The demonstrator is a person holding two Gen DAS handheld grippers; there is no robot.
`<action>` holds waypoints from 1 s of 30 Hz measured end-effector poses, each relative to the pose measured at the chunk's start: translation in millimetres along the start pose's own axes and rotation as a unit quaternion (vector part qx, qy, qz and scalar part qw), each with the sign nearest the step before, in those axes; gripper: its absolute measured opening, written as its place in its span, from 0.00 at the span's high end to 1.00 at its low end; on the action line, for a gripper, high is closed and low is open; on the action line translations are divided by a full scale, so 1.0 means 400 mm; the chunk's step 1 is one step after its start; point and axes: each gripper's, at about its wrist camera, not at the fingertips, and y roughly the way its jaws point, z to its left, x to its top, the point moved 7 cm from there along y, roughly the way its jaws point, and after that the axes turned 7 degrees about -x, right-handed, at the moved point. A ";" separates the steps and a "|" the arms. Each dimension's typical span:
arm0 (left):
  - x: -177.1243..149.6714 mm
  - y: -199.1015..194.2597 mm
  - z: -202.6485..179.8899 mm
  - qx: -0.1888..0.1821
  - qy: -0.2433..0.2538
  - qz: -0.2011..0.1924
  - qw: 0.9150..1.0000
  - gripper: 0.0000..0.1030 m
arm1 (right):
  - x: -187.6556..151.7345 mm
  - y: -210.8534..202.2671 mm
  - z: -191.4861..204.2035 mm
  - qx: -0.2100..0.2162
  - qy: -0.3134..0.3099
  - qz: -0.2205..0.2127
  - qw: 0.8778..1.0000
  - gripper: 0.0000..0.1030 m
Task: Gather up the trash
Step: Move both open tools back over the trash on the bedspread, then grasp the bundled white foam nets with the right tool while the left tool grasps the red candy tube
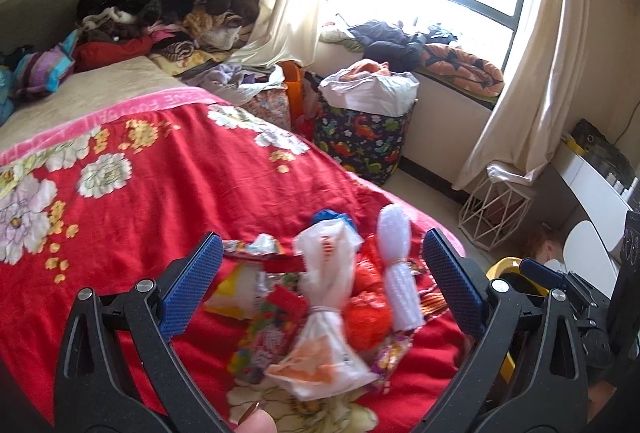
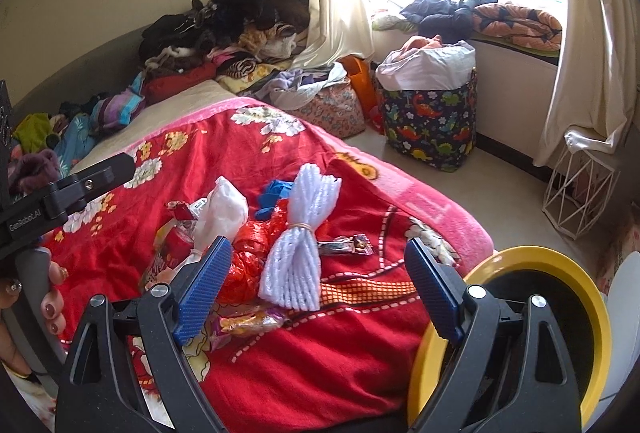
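A plushy red floral cloth blanket covers the bed. At frame centre, a matt white ribbed yarn bundle lies beside crinkled glossy orange plastic bags. Lower right, a smooth yellow plastic bin rim.

Bare red blanket lies open in front of the trash pile, while a yellow-rimmed bin crowds the right edge of the bed and heaped clothes block its far end.

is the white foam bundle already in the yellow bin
No, the white foam bundle lies on the red blanket, apart from the yellow bin.
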 end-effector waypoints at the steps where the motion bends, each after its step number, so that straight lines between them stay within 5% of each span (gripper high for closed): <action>1: -0.002 -0.001 0.011 0.004 -0.002 0.001 1.000 0.11 | 0.000 0.009 0.005 -0.001 -0.003 0.002 1.000 0.17; 14: -0.052 0.007 0.159 0.033 -0.030 0.039 0.998 0.11 | -0.013 0.097 0.028 -0.001 -0.005 0.035 0.999 0.17; 30: -0.165 0.065 0.202 0.000 -0.054 0.116 0.992 0.47 | -0.068 0.244 0.040 -0.006 0.003 0.106 0.994 0.22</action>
